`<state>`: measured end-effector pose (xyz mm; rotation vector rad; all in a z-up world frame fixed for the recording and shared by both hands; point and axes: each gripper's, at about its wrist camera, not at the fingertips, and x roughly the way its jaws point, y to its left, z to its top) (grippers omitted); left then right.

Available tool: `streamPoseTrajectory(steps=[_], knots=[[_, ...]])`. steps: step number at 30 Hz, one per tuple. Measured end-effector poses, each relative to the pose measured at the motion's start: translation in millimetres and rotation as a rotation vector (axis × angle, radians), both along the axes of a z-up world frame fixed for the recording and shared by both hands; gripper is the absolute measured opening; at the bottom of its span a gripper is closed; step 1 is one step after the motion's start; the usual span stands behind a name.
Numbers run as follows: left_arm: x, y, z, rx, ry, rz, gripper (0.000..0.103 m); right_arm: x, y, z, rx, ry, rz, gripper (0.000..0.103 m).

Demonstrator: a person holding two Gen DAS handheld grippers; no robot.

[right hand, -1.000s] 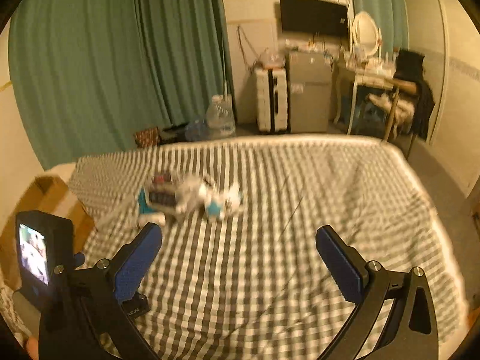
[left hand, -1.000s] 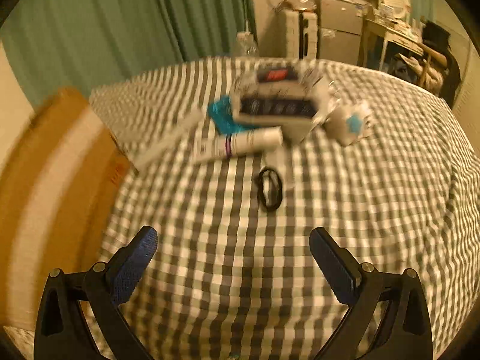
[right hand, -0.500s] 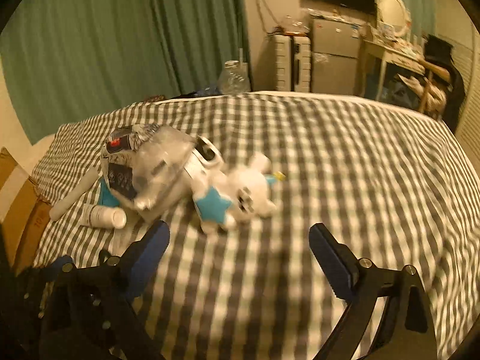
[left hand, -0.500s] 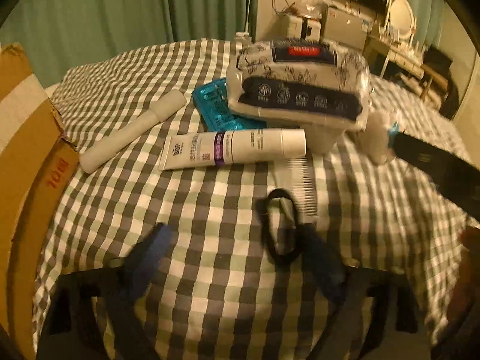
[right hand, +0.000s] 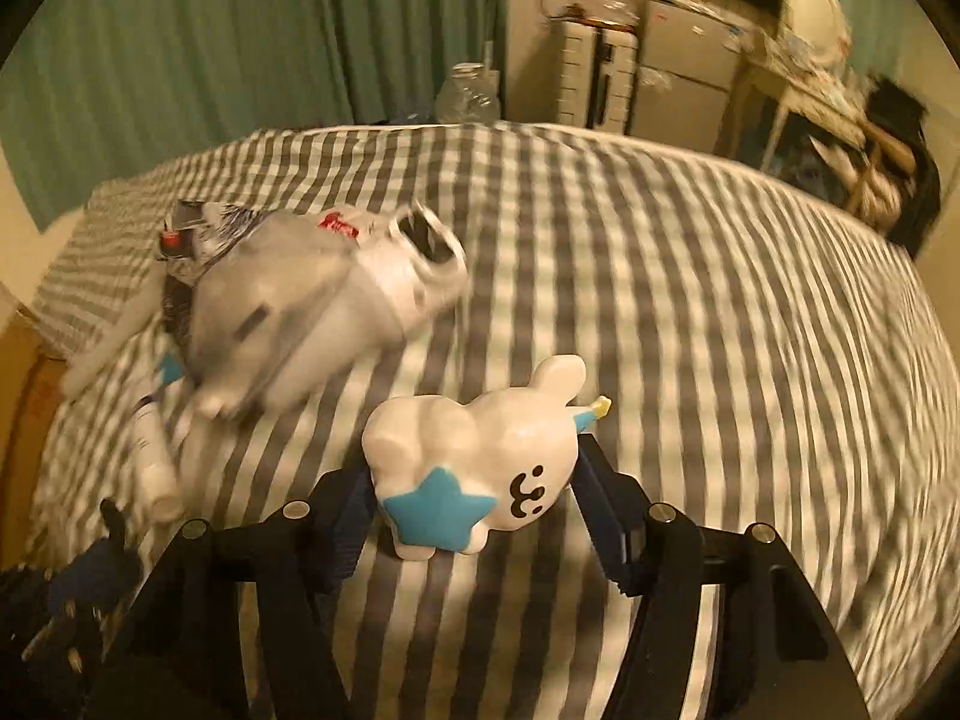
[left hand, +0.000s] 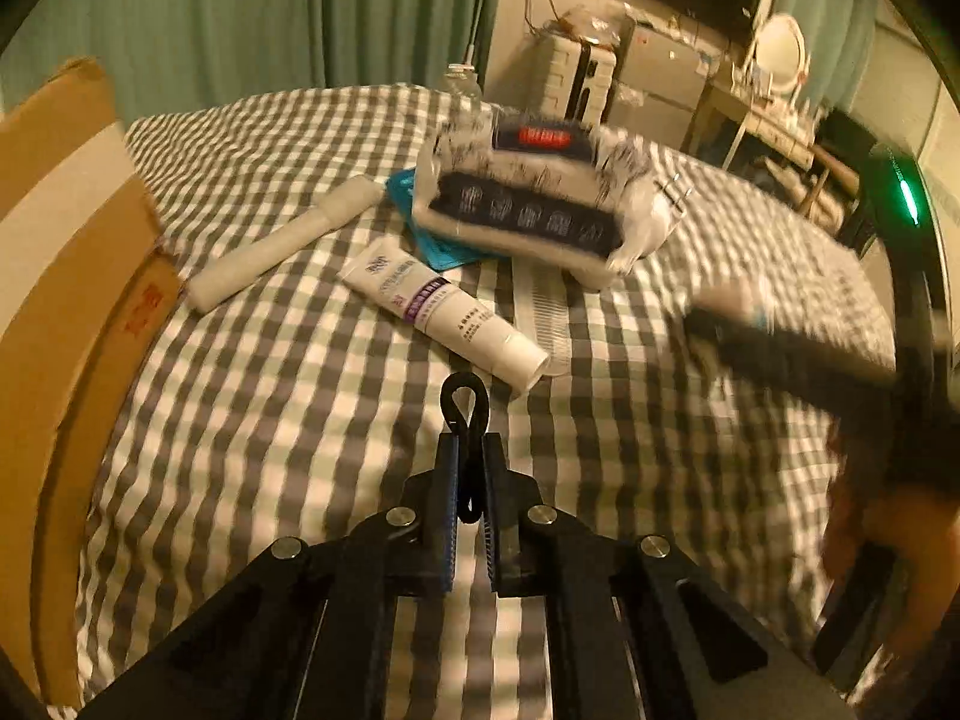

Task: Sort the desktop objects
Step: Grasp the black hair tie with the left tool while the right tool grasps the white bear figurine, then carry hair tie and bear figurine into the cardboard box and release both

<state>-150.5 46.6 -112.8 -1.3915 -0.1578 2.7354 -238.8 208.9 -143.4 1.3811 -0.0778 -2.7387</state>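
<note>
Left wrist view: the left gripper point(left hand: 470, 468) now has its jaws pinched nearly together on the black hair tie point(left hand: 464, 405), whose loop sticks out toward 12 o'clock; 0.5 s ago the jaws were wide and the tie lay loose on the checked bed point(left hand: 288, 396). Going left to right, a cardboard box point(left hand: 66, 252) sits at 9 o'clock, then a white cylinder point(left hand: 282, 243), a white tube point(left hand: 444, 312) just beyond the tie, a clear comb point(left hand: 543, 312) beside the tube, and a tissue pack point(left hand: 528, 204) at 12 o'clock over a teal item point(left hand: 414, 222). At 3 o'clock the other gripper shows as a dark blur.

Right wrist view: the right gripper point(right hand: 474, 492) has its jaws closed in around the white toy with a blue star point(right hand: 474, 450), each side touching it; 0.5 s ago the jaws were wide and the toy lay farther off toward 12 o'clock. The tissue pack point(right hand: 300, 300) lies at 10 o'clock, blurred.
</note>
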Motion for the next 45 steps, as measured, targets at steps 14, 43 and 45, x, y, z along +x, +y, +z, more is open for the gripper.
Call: streamPoseTrajectory(steps=[14,43,45], knots=[[65.9,-35.4,58.7,0.028,0.092,0.010,0.007,115.0,-3.4,39.0,-0.041,-0.004,0.024,0.061],[81.3,-288.0,197.9,-0.074,0.122,0.080,0.007,88.7,-292.0,239.1,-0.170,0.160,0.539,0.062],[78.7,-300.6,181.7,-0.062,0.098,0.086,0.007,68.6,-318.8,217.3,-0.190,0.099,0.547,0.062]])
